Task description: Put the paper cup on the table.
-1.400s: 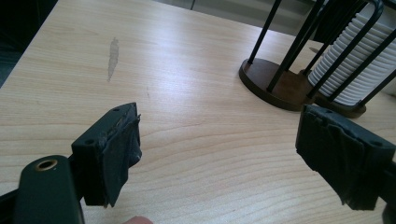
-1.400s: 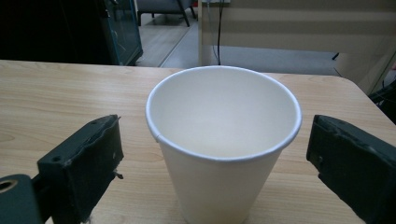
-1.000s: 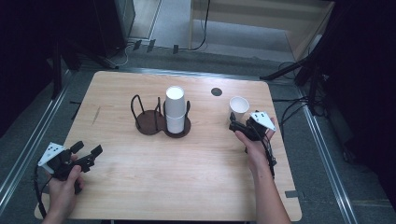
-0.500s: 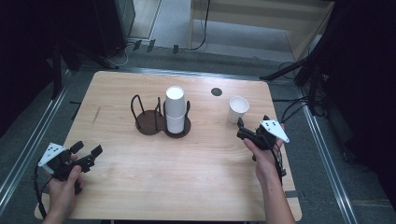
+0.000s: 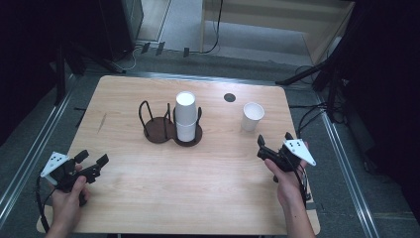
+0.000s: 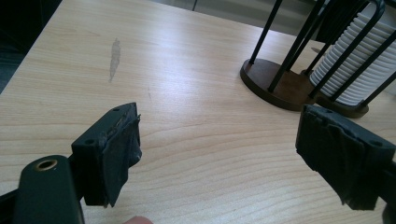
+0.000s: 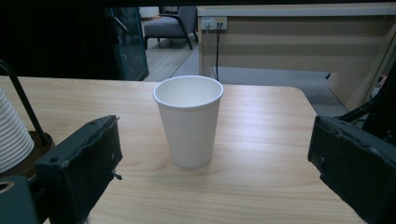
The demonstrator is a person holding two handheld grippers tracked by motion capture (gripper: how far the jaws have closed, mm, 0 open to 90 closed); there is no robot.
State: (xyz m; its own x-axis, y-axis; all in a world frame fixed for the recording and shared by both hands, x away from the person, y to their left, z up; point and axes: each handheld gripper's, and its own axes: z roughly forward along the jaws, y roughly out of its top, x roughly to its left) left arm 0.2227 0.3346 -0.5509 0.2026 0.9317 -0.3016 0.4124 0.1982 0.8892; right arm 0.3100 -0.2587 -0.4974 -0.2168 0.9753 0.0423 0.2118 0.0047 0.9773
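Note:
A single white paper cup (image 5: 252,116) stands upright at the right of the wooden table (image 5: 218,193). My right gripper (image 5: 274,139) is just on the near side of it, open and empty, and faces the cup (image 7: 189,121) with a gap between. A stack of white cups (image 5: 185,116) sits in the right ring of a dark wire cup holder (image 5: 157,130) at mid-table. My left gripper (image 5: 92,157) rests low at the near left corner, open, with nothing between its pads (image 6: 119,149). Its view looks toward the holder's base (image 6: 275,86) and the stack (image 6: 355,70).
A small dark round hole (image 5: 229,97) lies in the tabletop behind the single cup. The holder's left ring holds no cups. Cables and dark equipment legs stand on the floor (image 5: 327,89) around the table's far and right sides.
My right gripper has drawn back from the single cup toward the near right of the table, leaving the cup standing. The left gripper has stayed put.

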